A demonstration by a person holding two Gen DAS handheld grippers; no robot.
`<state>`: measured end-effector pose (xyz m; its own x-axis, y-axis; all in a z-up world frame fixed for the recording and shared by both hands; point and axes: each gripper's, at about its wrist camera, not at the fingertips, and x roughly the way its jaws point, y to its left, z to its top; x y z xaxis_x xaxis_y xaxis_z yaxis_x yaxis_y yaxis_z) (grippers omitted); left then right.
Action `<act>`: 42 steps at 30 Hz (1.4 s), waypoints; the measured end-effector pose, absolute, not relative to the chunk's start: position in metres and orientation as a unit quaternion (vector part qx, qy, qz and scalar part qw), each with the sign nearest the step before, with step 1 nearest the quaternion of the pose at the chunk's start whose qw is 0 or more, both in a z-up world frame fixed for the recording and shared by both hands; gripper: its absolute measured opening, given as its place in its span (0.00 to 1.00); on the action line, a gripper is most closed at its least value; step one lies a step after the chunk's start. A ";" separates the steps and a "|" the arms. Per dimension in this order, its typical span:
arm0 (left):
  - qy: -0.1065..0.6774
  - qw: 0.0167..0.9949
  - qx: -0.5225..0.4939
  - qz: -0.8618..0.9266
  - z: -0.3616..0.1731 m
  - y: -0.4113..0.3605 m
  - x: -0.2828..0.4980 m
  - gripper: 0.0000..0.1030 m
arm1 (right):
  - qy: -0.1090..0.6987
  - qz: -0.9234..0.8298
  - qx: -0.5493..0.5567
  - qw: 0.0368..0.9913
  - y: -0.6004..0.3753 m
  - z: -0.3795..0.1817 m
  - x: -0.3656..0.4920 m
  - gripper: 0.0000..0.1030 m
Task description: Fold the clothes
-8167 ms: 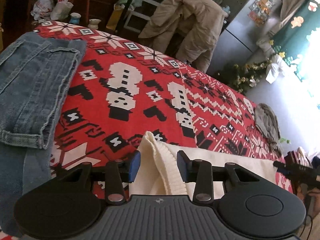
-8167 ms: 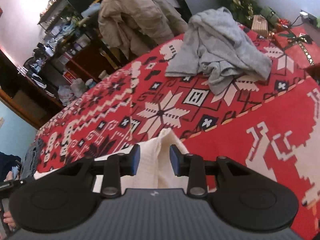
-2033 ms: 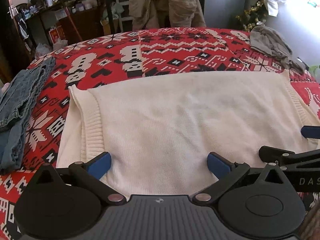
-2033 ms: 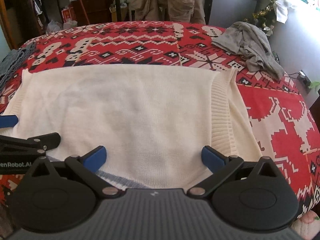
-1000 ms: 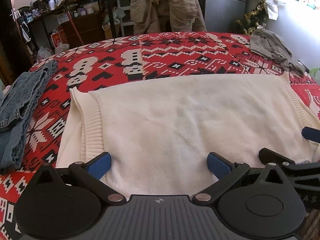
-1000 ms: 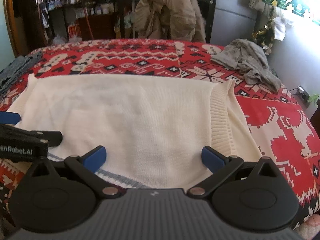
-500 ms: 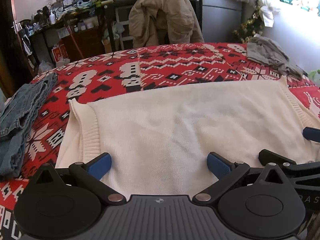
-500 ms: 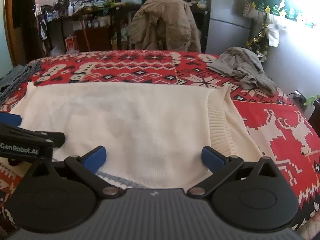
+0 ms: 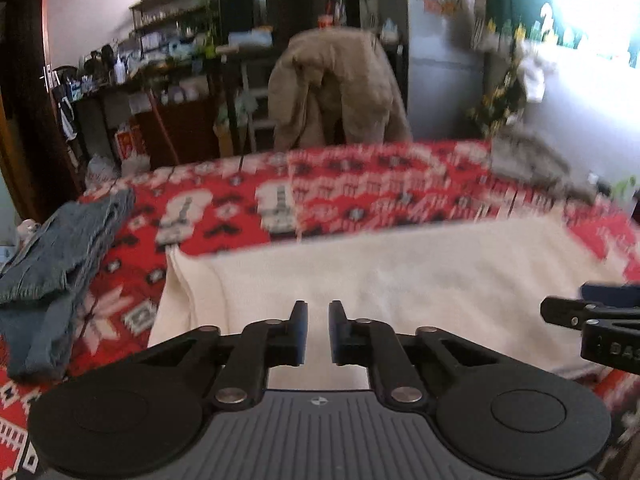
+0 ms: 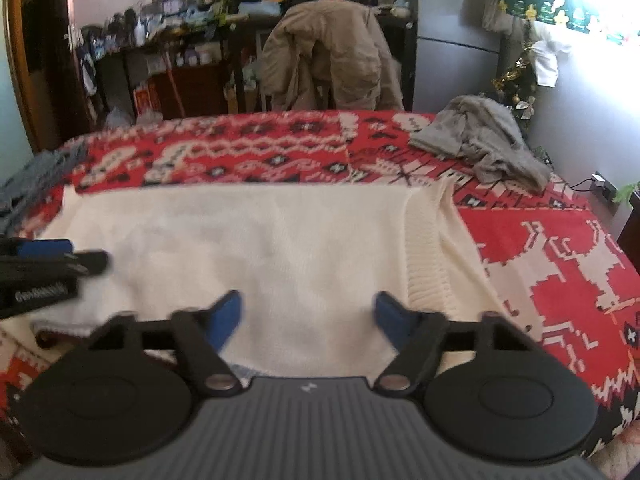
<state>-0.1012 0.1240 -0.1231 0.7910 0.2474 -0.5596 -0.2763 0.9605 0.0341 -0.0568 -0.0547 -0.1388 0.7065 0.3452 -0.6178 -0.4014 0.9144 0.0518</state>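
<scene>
Your left tongs [image 9: 318, 330] are nearly clenched on nothing, right tongs [image 10: 307, 316] released over the flat-spread cream sweater [image 10: 256, 240]; grip its near hem next.

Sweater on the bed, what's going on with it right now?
A person with two handheld grippers is folding clothes. The cream sweater lies spread flat on the red blanket. The left gripper is nearly closed above the sweater's near edge; whether it pinches fabric is unclear. The right gripper is open over it. Jeans lie left, a grey garment far right.
</scene>
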 end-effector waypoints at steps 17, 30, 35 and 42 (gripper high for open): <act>0.282 0.950 -0.103 0.092 -0.117 0.156 -0.019 0.00 | 0.296 0.280 -0.030 0.913 0.016 -0.103 0.010 0.00; 0.333 0.928 -0.145 0.087 -0.153 0.180 0.001 0.00 | 0.374 0.274 -0.014 0.886 0.051 -0.146 0.059 0.00; 0.332 0.927 -0.140 0.106 -0.152 0.192 -0.007 0.01 | 0.376 0.234 0.002 0.897 0.023 -0.147 0.071 0.00; 0.327 0.925 -0.133 0.140 -0.149 0.219 -0.020 0.01 | 0.378 0.186 0.024 0.907 -0.023 -0.150 0.088 0.00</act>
<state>-0.0204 0.2185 -0.1488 0.7467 0.1721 -0.6425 -0.3467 0.9251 -0.1551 0.0880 -0.0228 -0.1504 0.6450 0.3555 -0.6765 -0.3198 0.9295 0.1836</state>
